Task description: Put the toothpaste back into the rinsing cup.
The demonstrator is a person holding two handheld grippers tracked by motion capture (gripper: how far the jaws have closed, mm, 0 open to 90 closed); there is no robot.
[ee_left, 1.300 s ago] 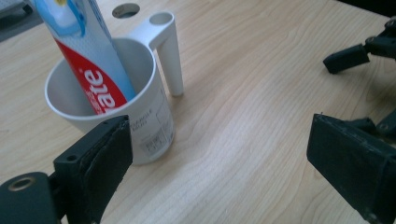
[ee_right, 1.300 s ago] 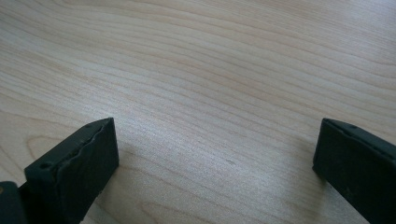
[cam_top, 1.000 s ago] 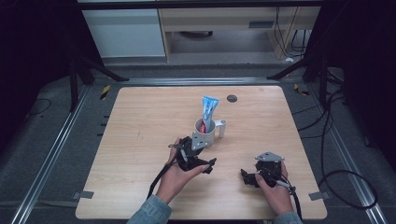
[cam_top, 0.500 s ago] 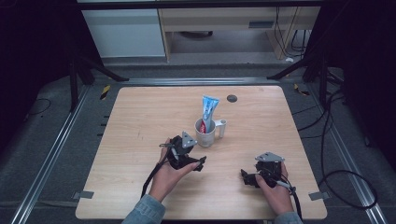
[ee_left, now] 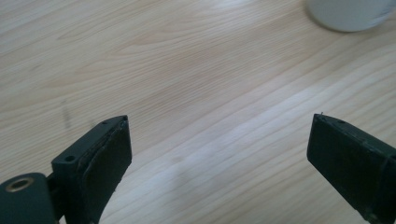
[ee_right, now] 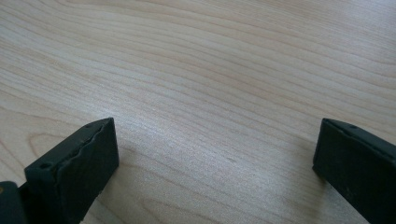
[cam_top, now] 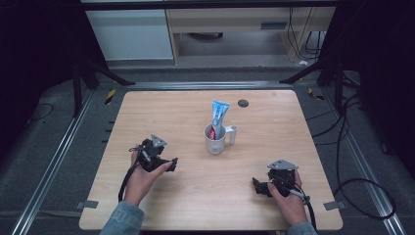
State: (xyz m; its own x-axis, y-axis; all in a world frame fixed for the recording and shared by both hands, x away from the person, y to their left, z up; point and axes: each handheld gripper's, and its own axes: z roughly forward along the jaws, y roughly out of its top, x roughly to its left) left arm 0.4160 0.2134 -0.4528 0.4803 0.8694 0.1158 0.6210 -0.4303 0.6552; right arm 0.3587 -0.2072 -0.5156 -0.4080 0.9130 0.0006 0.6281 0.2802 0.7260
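Pale wood grain runs across the table [cam_top: 147,112] under both claws. The left claw [cam_top: 170,163] is released, its jaws wide apart over bare wood, with the white mug [cam_top: 215,139] near, ahead of its jaws and to their right. A blue toothpaste tube [cam_top: 218,116] stands upright in that mug. The right claw [cam_top: 258,186] is also released and empty, low over the table, well apart from the mug.

Denim sleeve [cam_top: 120,219], black hand-held grippers, left [cam_top: 166,164] and right [cam_top: 258,187], grey three-cornered plates, black trailing cables, black jaw pads
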